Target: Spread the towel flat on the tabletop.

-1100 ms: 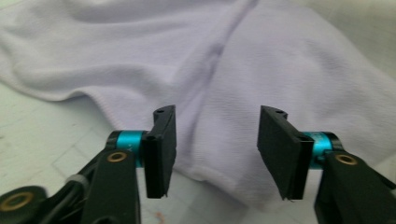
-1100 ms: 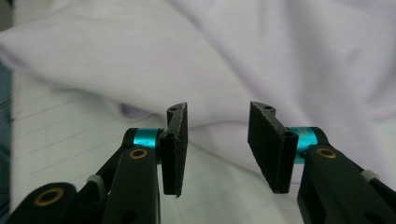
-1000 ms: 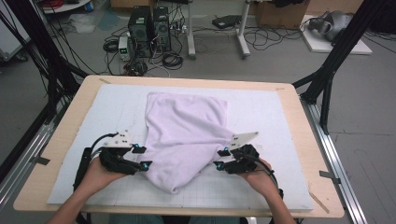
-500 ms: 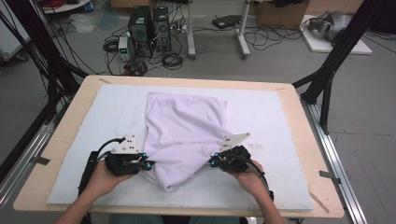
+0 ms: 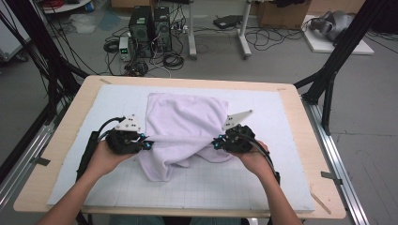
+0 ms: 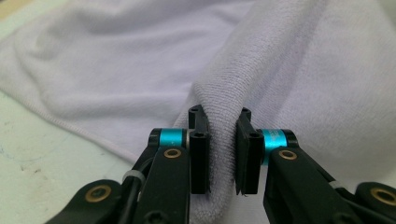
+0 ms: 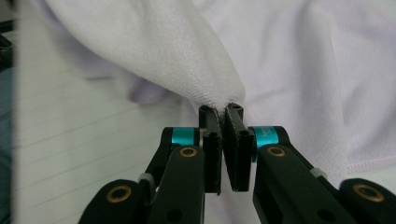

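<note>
Soft white terry towel (image 5: 183,126) is draped mid-mat, nearer the far edge; its near part is lifted. One fold is pinched in the left gripper (image 5: 147,145), another in the right gripper (image 5: 216,144).

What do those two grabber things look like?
Each one is black. The left gripper has two flat black jaws on chunky arms with brass-coloured screws and a shiny turquoise ring by each jaw. The right gripper matches it. From above, each carries a pale three-cornered plate and trails a black cable. The forearms are bare, with no sleeves.
</note>
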A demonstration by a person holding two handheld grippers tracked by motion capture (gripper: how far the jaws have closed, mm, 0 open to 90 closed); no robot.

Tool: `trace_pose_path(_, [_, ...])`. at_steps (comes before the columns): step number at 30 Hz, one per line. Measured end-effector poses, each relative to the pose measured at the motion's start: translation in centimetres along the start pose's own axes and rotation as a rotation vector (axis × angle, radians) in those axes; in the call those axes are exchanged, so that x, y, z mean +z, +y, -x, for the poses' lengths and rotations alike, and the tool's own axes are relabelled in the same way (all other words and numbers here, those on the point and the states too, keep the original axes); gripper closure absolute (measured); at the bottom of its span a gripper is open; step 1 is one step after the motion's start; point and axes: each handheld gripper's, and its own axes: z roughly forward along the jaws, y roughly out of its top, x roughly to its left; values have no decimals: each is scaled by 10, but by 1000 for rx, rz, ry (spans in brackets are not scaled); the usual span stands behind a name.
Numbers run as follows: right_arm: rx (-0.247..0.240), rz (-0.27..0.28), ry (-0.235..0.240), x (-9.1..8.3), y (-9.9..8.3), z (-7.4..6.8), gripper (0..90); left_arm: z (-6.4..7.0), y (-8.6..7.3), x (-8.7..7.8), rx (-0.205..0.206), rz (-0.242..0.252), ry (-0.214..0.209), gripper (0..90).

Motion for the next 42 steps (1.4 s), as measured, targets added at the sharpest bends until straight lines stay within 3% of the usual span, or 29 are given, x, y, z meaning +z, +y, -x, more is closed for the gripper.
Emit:
trace_pose_path(3, [66,-41,0,28,-4,24,864,-20,-4,24,-51,-34,11,781])
trace_pose_path(6, [115,-44,-9,47,-8,40,862,-32,-10,46,-81,-66,16,770])
trace_pose_path(9, [146,-51,-12,59,-11,47,857,-38,-11,50,-112,-49,8,736])
trace_pose_path(11, [159,-38,-9,60,-12,49,829,-38,-11,44,-124,-45,18,668])
trace_pose_path(13, [149,-30,-40,55,-10,45,729,-38,-11,33,-126,-36,35,613])
trace_pose_path(16, [136,18,-56,39,-7,38,668,-35,-9,11,-135,29,45,553])
trace_pose_path(19, [97,72,-57,21,-3,25,664,-29,-8,-8,-138,77,46,502])
trace_pose_path(23, [27,116,-41,9,-3,0,666,-10,-11,-21,-87,72,30,475])
trace_pose_path(26, [9,93,-15,20,-8,-14,664,4,-21,-17,-65,62,-2,495])
trace_pose_path(28, [9,35,0,33,-11,-16,636,13,-28,-9,-35,24,-22,512])
trace_pose_path(30, [9,-10,1,46,-12,-16,629,20,-35,1,-31,-5,-29,512])
trace_pose_path(33, [1,-54,-28,63,-12,-13,634,24,-42,20,-20,-52,-32,529])
trace_pose_path(34, [3,-66,-37,67,-11,-12,647,25,-43,26,-16,-63,-31,579])
trace_pose_path(37, [-7,-61,-54,74,-11,-11,743,25,-43,29,-10,-42,-27,767])
trace_pose_path(39, [-18,-63,-52,73,-12,-10,824,24,-43,27,-11,-40,-31,845])
trace_pose_path(42, [-24,-55,-20,63,-12,-9,841,22,-44,16,-23,-4,-28,867])
